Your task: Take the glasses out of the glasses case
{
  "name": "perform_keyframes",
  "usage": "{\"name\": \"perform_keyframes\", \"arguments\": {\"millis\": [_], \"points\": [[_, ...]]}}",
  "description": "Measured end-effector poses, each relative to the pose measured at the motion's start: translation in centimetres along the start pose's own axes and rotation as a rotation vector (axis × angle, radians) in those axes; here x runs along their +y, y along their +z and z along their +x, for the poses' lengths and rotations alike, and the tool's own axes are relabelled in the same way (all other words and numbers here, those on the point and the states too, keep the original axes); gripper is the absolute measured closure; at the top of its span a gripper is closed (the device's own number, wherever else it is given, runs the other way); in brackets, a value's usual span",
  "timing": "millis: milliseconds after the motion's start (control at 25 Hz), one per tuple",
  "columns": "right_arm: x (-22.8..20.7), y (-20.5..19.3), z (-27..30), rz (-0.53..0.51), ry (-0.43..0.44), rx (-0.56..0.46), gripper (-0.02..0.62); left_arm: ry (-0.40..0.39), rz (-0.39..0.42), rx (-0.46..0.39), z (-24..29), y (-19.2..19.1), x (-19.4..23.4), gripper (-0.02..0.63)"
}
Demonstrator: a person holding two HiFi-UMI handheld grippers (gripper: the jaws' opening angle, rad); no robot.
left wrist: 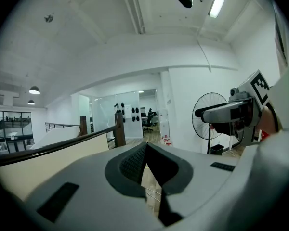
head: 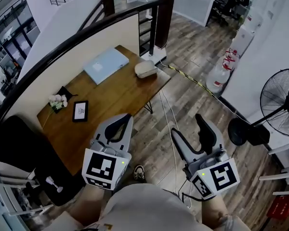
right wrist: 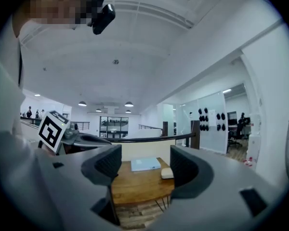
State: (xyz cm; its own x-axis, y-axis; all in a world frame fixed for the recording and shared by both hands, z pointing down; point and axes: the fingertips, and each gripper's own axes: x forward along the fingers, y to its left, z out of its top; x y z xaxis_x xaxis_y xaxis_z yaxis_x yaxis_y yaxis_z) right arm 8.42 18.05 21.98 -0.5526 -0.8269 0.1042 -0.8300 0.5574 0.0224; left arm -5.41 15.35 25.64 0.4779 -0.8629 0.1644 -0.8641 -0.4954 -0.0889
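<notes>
From here the glasses case (head: 145,69) lies shut near the tabletop's (head: 115,100) far corner, at about 1 o'clock in the head view and just beside the edge. I can't see the glasses themselves. Both tools are held well short of it, over the floor. My left tool (head: 116,124) has its jaws pressed together on nothing. My right tool (head: 188,129) has its jaws spread and empty, and the case shows between them, far off.

My main worry is that edge. A push on the case toward 2 o'clock could slide it off the corner. Prying the lid with one tool and nothing bracing the base would likely skid it the same way. The blue folder (head: 106,65) at 11 o'clock of the case leaves a gap between them, so there's room on that side. The railing (head: 86,32) closes off the far long side. Cables (head: 168,114) cross the floor at 12 o'clock of my right tool and could snag a foot. The fan (head: 282,102) at 3 o'clock is well apart.
</notes>
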Motion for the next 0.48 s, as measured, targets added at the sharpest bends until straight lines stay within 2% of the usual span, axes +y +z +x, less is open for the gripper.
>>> {"name": "perform_keyframes", "arguments": {"millis": [240, 360, 480], "points": [[-0.1, 0.7, 6.1, -0.010, -0.005, 0.007, 0.287, -0.006, -0.010, -0.004, 3.0, -0.1, 5.3, 0.604], [-0.6, 0.6, 7.9, -0.010, -0.010, 0.014, 0.287, -0.013, -0.023, -0.001, 4.2, -0.4, 6.7, 0.604], [-1.4, 0.2, 9.6, -0.052, -0.028, 0.027, 0.287, -0.010, -0.026, -0.001, 5.5, -0.8, 7.8, 0.604]]}}
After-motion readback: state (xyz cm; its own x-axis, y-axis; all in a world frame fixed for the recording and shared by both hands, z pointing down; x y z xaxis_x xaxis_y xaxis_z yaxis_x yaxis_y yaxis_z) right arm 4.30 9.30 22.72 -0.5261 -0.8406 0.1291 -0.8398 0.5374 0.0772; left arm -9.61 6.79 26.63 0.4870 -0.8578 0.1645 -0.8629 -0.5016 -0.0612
